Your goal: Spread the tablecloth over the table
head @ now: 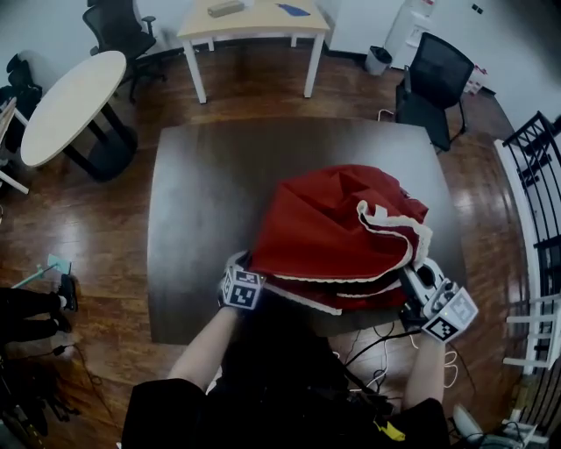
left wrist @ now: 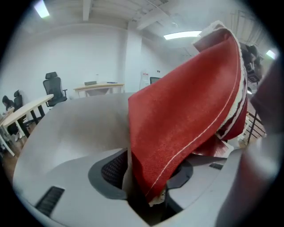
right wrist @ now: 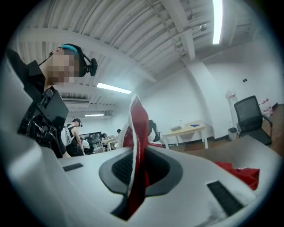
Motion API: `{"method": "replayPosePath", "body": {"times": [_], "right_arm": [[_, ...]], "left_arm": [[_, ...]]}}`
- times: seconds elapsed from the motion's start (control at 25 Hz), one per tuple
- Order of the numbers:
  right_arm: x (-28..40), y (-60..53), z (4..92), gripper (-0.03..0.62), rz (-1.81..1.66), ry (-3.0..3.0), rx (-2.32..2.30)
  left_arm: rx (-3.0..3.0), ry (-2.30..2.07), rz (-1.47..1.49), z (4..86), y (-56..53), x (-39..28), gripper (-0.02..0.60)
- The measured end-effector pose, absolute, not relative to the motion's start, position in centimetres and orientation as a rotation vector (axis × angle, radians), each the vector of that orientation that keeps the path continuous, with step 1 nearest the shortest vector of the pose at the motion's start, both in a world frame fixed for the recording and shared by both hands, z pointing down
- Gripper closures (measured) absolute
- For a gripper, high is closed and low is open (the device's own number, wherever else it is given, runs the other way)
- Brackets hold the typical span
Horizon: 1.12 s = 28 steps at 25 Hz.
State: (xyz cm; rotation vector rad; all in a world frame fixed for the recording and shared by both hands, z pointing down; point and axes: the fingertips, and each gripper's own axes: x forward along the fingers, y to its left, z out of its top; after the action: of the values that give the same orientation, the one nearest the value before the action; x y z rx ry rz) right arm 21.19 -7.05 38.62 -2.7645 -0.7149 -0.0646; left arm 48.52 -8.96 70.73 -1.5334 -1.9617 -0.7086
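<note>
No brand names to go by here, just the black-and-white square markers on the cubes of your grippers. Your tablecloth [head: 333,228] is a red woven fabric with a pale stitched line and a cream lace trim. It sits in a puffed-up, folded heap on the near right part of the dark brown tabletop [head: 210,193], which is smooth and squarish.

In the left gripper view, your left gripper [left wrist: 151,177] has its fingers clamped on a bunched corner, lace poking out at the bottom. In the right gripper view, your right gripper [right wrist: 135,173] has its fingers pinched tight on a thin edge of the same cloth, which stands up between the mesh-textured pads.

Room-wise: glossy reddish wood floor [head: 105,228], a light wooden desk [head: 254,17] at the back, an oval white table [head: 70,101] on the left, and a black office chair [head: 434,74] by the far right corner.
</note>
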Motion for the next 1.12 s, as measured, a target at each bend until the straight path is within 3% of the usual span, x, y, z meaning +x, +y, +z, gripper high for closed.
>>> {"method": "replayPosePath", "body": {"times": [0.16,0.2,0.36,0.72,1.12], "right_arm": [[18.1,-7.3,41.0,0.568,-0.179,-0.820,-2.732],[17.9,-7.7,41.8,0.568,-0.245,-0.822,-2.739],[19.1,-10.0,45.3,0.568,-0.528,-0.700,-2.791],[25.9,-13.5,51.9,0.568,-0.766,-0.277,-2.830],[39.6,-16.4,51.8,0.566,-0.632,0.006,-2.940]], "left_arm": [[-1.578,-1.956,-0.720,69.5,-8.2,49.3,0.569],[-1.584,-1.960,-0.747,68.8,-8.0,49.4,0.578],[-1.671,-2.060,-0.761,63.2,-5.5,50.8,0.578],[-1.815,-2.123,-0.422,48.2,4.6,58.6,0.578],[-1.611,-1.917,0.325,35.5,9.6,63.4,0.578]]}}
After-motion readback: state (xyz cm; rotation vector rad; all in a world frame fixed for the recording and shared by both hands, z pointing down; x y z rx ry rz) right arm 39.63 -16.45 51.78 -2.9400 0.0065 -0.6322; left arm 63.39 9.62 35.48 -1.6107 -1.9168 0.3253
